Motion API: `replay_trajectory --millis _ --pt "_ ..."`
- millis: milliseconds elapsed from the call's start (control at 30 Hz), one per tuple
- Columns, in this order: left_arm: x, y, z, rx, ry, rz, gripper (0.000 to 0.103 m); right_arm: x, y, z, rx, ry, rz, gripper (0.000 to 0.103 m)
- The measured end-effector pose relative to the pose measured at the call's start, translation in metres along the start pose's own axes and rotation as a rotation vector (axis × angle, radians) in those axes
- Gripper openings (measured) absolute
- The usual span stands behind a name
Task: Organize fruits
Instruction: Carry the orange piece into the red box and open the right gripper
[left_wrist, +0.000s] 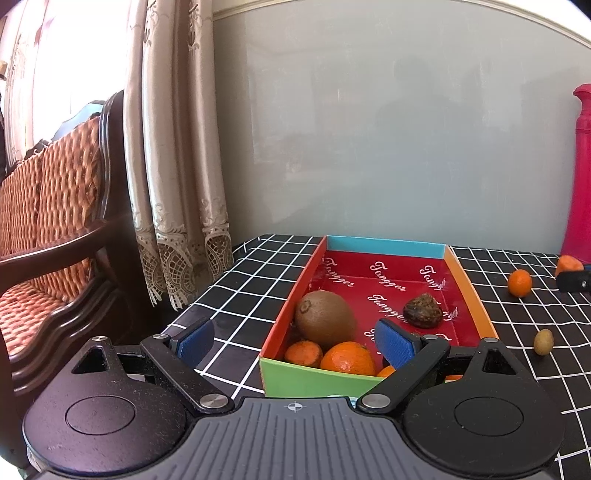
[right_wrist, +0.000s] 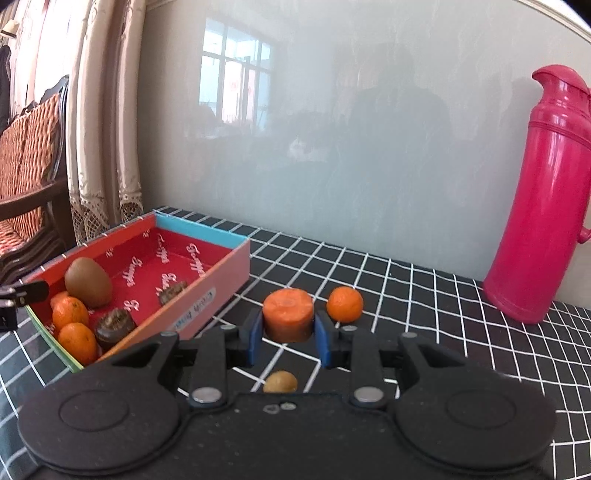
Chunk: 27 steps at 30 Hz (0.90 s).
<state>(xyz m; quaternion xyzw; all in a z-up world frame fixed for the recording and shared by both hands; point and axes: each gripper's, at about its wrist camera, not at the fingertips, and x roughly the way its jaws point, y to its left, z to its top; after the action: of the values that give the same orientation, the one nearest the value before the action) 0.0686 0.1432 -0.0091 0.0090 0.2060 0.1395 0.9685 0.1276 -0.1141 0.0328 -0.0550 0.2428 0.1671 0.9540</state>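
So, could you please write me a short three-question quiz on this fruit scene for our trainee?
1. True or false: the right gripper is closed on the carrot piece.
2. Which lies in the box? A) kiwi B) flask C) small green fruit
3. Fill in: the left gripper, holding nothing, has its jaws ____.

Key: 1 true; 2 A; 3 open. The flask and the small green fruit are on the table, as is one loose tangerine.
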Motion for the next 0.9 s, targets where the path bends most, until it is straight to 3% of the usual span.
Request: replay_trajectory --millis 900 --pt "0.003 0.045 -0.005 -0.048 0.003 0.064 0.093 0.023 0.095 0.02 -0.036 -0.04 0.155 0.028"
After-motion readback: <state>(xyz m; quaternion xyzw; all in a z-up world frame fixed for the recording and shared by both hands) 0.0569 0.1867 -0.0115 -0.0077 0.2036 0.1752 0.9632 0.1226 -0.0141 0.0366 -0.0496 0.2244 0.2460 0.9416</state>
